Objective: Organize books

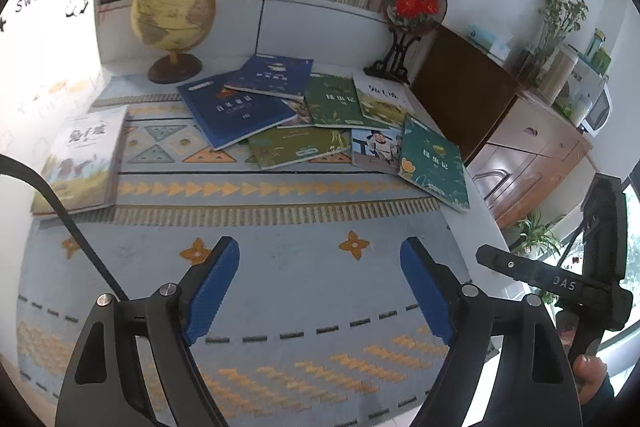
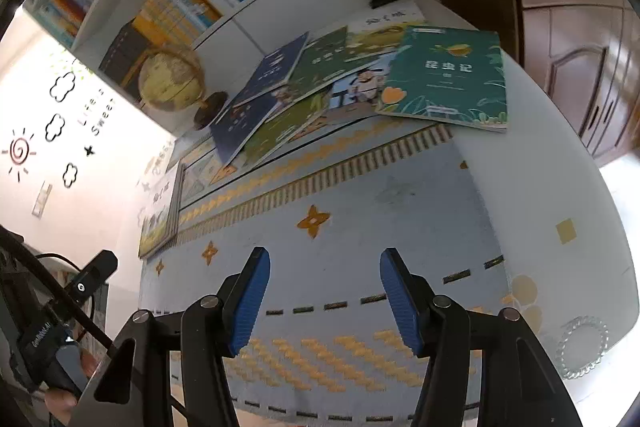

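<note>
Both claws hung empty over the patterned cloth [image 1: 280, 267]: the left gripper [image 1: 320, 291] gaped wide, the right gripper [image 2: 325, 297] stood partly open. The books [image 1: 312, 115] lay scattered near the globe [image 1: 172, 11], one white book [image 1: 80, 163] apart at the left edge.

One globe [image 1: 173, 9]; one standing fan [image 1: 414, 5]; two grippers [image 1: 320, 287].

The near half of the bench [image 1: 280, 267] lay bare under its patterned cloth, open to passage. Farther back, a heap of overlapping books [image 1: 320, 119] blocked the middle, a globe [image 1: 172, 11] and white-covered book [image 1: 80, 163] the left.
</note>
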### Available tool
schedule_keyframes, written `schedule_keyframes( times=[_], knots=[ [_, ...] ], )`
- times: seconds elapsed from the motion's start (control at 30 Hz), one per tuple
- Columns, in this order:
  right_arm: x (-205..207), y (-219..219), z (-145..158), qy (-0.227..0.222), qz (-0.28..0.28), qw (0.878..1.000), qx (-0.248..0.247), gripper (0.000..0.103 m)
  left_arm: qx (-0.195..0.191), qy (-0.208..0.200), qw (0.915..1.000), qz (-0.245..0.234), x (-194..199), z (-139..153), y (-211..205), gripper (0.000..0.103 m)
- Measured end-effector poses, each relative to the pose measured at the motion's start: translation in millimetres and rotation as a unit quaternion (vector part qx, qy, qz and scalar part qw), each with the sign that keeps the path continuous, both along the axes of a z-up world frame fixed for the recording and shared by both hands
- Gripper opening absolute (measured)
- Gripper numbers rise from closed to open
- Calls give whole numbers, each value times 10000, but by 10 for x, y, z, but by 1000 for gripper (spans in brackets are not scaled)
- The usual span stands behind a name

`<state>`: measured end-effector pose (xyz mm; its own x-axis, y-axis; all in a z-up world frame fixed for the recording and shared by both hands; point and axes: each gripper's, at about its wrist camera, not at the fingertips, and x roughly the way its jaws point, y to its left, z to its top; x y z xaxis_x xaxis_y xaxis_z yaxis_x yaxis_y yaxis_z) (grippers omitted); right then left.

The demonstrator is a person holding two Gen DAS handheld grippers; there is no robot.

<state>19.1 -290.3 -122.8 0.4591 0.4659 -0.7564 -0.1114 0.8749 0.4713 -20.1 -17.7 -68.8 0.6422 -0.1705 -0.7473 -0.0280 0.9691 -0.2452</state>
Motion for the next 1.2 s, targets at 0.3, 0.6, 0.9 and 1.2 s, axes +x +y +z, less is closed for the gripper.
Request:
schedule_keyframes(
  times=[0.3,0.6,0.9,1.2],
  knots=[
    [1000,315,98,-225,86,9986,-472,56,-133,38,9995,298,1150,-167,520,82],
    [2348,1103,111,-275,454,9947,-886,56,-585,75,9964,602,2462,-379,898,92],
    [3340,1718,-278,-34,844,9908,-1055,56,-679,328,9932,892,3363,-880,1201,90],
    [4081,2073,-610,39,913,9894,-1129,56,-874,482,9860,1336,3849,-1188,1384,86]
  ],
)
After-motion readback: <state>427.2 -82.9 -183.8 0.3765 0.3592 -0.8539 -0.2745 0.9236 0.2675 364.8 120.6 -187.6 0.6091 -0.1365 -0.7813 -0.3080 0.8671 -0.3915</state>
